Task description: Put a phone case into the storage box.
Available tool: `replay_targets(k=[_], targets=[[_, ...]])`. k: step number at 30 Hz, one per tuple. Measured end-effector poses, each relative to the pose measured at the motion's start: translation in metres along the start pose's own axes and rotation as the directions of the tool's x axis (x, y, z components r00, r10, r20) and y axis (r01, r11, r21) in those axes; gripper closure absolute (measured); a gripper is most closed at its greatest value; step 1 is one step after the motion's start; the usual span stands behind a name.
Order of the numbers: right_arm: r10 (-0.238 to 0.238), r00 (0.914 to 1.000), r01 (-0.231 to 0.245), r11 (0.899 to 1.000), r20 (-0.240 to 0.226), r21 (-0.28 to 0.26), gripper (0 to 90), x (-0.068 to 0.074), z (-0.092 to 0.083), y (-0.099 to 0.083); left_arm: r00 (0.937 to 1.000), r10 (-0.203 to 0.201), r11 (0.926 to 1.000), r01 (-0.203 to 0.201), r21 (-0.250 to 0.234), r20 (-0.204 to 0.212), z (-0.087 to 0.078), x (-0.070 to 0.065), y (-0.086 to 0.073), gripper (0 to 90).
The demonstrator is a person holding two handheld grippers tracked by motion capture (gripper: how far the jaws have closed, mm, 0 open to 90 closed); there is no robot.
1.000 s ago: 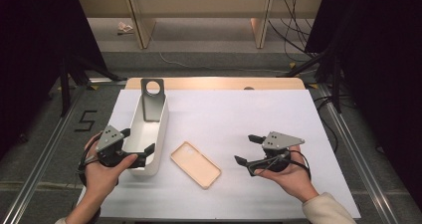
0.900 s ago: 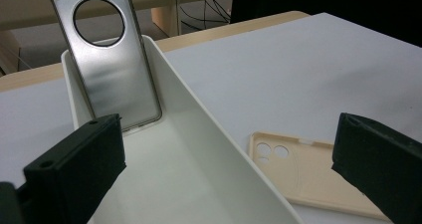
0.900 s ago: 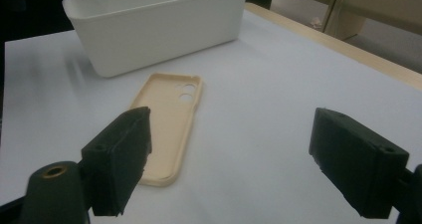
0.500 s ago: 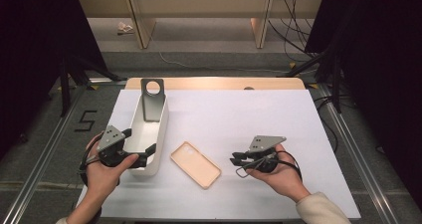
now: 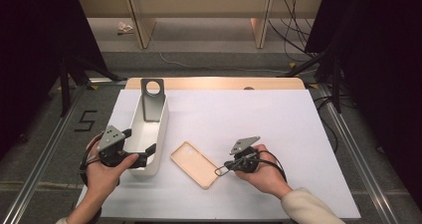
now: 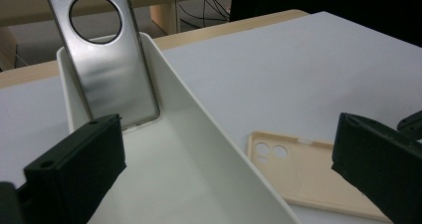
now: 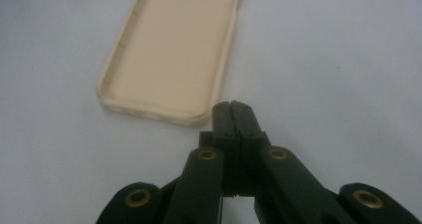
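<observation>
Item one, we list a beige phone case (image 5: 196, 164): it lies flat on the white table sheet (image 5: 259, 119), hollow side up, camera cut-outs toward the far end, between the two hands. Our right gripper (image 5: 222, 170) sits just beside its near right corner, jaws pressed together with nothing between them, having just been closing; the tips (image 7: 232, 109) stand at the case's rim, and we cannot tell whether they touch it. To the left stands a long white bin (image 5: 149, 134), with a grey metallic phone case (image 6: 107, 59) leaning upright against its far wall. Our left gripper (image 5: 137, 147) has its jaws spread wide astride the bin's near end, clamping nothing.
</observation>
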State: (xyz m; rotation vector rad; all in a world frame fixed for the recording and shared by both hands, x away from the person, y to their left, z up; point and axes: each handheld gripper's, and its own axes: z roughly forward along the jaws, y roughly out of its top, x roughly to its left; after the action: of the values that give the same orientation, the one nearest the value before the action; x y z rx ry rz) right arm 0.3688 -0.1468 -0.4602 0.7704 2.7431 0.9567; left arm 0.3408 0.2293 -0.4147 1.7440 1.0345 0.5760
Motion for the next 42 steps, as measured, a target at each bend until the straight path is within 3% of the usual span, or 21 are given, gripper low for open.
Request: replay_targets(k=[11, 28, 42], targets=[[-0.001, 0.9997, 0.000, 0.999, 0.022, 0.049, 90.0, -0.003, 0.021, 0.014, 1.0000, 0.005, 1.0000, -0.005, 0.007, -0.007, 0.000, 0.000, 0.000, 0.0], [-0.022, 0.9996, 0.023, 0.995, -0.019, 0.094, 90.0, 0.005, 0.025, 0.014, 1.0000, 0.000, 1.0000, 0.000, 0.008, -0.008, 0.000, 0.001, -0.001, 0.0], [-0.054, 0.9952, 0.064, 0.989, -0.082, 0.133, 90.0, 0.024, 0.026, 0.016, 1.0000, 0.000, 1.0000, 0.000, 0.005, -0.008, 0.000, 0.002, -0.001, 0.0]])
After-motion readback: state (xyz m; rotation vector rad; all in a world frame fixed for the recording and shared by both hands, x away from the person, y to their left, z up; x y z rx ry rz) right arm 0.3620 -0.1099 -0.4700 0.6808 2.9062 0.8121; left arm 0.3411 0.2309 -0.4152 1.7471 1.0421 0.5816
